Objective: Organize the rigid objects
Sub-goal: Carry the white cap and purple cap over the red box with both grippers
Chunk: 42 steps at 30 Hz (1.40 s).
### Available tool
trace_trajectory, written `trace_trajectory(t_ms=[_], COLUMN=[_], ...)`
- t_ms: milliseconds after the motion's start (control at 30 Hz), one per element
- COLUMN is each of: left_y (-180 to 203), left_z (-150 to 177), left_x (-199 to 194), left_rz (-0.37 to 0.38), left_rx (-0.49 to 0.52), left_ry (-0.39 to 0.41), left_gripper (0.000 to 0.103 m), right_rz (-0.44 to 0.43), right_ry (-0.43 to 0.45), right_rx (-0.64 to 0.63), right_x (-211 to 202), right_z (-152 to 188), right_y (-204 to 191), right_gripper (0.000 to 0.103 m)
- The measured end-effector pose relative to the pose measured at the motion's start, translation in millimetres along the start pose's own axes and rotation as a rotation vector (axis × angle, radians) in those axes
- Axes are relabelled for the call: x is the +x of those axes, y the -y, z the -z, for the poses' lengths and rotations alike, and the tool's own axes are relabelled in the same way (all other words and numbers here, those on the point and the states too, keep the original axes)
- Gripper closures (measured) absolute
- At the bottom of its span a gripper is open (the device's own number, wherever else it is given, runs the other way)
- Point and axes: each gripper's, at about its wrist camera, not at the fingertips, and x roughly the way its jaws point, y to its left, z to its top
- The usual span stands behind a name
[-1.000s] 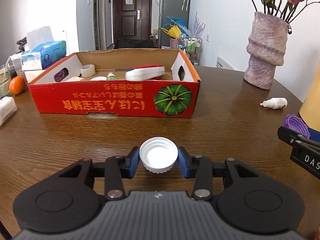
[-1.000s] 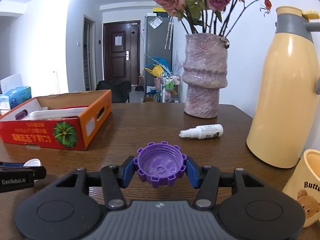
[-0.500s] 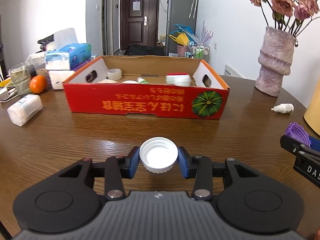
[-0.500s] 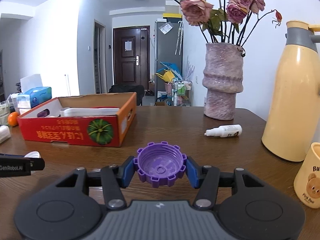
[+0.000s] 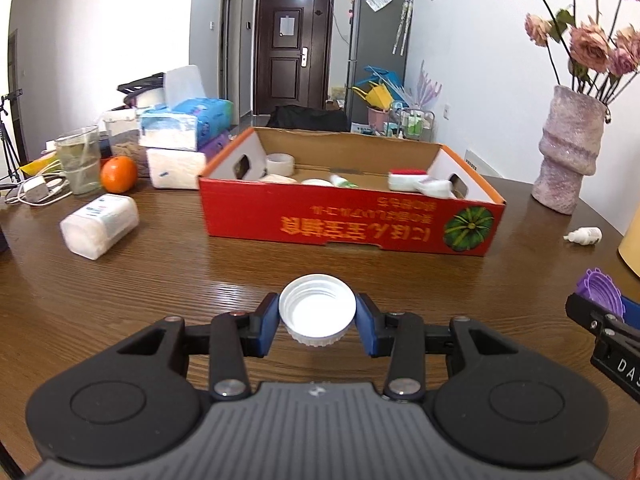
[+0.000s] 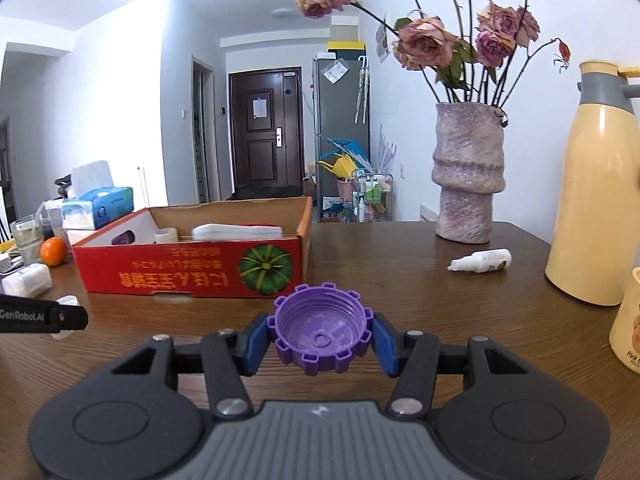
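L tongs (image 5: 317,317) clamp ribbed white plastic cap (image 5: 317,309); R tongs (image 6: 321,338) clamp notched purple cap (image 6: 320,328). Red cardboard box (image 5: 352,227) ahead on wood-grain bench (image 5: 160,280).

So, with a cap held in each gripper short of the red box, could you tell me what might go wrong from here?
1. The white cap is pinched only at its rim by the left gripper; it could pop out.
2. The purple cap in the right gripper may catch the red cardboard box wall.
3. Both grippers sit close together and could collide.
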Motion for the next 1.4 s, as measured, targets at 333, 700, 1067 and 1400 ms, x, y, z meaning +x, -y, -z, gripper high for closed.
trace_trajectory(t_ms=[333,700,1067,1400], left_y=[-36.4,-49.7,-63.3,-69.9], left_z=[-9.3,-33.7,-62.9,-83.9], left_x=[-7.5,-8.8,9.1,29.8], left_rz=[0.008,0.02,0.008,0.012], left_rx=[-0.021,-0.011,-0.056,-0.08], left_ry=[0.021,0.059,0.094,0.115], left_gripper=[0.062,0.062,0.062,0.062], right_rz=[-0.022,-0.038,-0.051,-0.054], right_ry=[0.019,0.058,0.109,0.122], right_rx=[-0.017,-0.006,-0.003,0.02], right_x=[-4.0,4.0,28.1,57.5], right_z=[1.4,-18.9,-45.0,-61.4], right_y=[-49.4,-80.0,-104.0,-111.9], right_gripper=[0.05,0.05,0.05,0.05])
